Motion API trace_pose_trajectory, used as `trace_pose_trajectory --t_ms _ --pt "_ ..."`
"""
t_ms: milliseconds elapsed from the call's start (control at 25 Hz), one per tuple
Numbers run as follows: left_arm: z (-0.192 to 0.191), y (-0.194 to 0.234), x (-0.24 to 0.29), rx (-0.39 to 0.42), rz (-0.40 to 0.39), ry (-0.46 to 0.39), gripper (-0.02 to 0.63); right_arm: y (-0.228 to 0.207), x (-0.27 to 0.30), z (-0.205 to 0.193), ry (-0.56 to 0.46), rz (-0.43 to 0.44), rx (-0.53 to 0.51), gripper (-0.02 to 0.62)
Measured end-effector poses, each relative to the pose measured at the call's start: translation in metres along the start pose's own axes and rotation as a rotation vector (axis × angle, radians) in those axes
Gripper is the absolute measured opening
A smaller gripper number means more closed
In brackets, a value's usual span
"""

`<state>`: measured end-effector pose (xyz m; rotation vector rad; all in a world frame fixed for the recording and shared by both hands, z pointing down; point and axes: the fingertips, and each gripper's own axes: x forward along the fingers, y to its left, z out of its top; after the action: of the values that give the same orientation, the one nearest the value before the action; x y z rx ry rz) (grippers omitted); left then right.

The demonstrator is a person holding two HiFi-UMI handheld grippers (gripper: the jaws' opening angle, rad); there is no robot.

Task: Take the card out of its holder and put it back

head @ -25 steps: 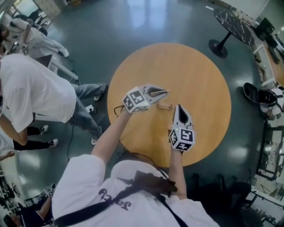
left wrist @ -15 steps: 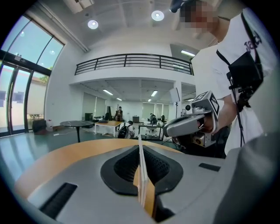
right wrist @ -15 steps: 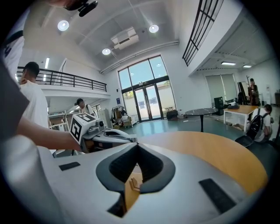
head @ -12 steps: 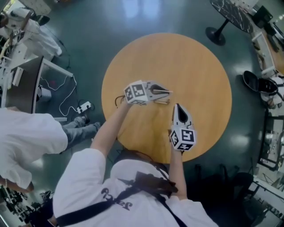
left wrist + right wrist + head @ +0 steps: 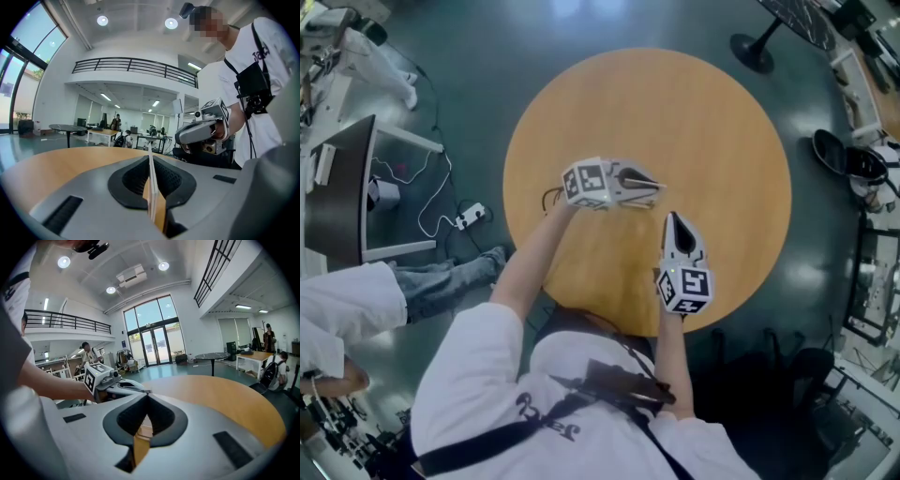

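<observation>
A thin white card point(image 5: 151, 187) stands edge-on between the pads of my left gripper point(image 5: 150, 158), which is shut on it. In the head view the left gripper point(image 5: 654, 185) hangs low over the round wooden table point(image 5: 712, 122), pointing right, with the card's edge sticking out past its tips. My right gripper point(image 5: 672, 219) sits just below it there, pointing up the picture, jaws shut with their tips meeting point(image 5: 147, 397). Through the gap under those jaws shows a small pale wooden holder point(image 5: 145, 431) on the table. The head view hides the holder.
A person in white point(image 5: 347, 309) stands at the left beside a dark desk point(image 5: 337, 197). Cables and a power strip point(image 5: 469, 216) lie on the floor. A black round table point(image 5: 787, 14) and cluttered benches point(image 5: 872, 169) line the right side.
My left gripper has come down with the card, closer to the table and to the right gripper's tips. The holder seen between the grippers earlier is now covered. The right gripper sank slightly.
</observation>
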<state>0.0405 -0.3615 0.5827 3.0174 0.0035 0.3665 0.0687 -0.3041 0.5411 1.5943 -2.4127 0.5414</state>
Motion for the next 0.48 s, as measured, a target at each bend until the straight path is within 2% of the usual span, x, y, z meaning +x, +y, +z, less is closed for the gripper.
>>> trace_pose_trajectory --t_ms 480 --pt "-0.018 0.007 0.005 -0.043 -0.003 0.004 0.026 -0.009 0.005 -0.010 0.038 -0.015 0.002 0.017"
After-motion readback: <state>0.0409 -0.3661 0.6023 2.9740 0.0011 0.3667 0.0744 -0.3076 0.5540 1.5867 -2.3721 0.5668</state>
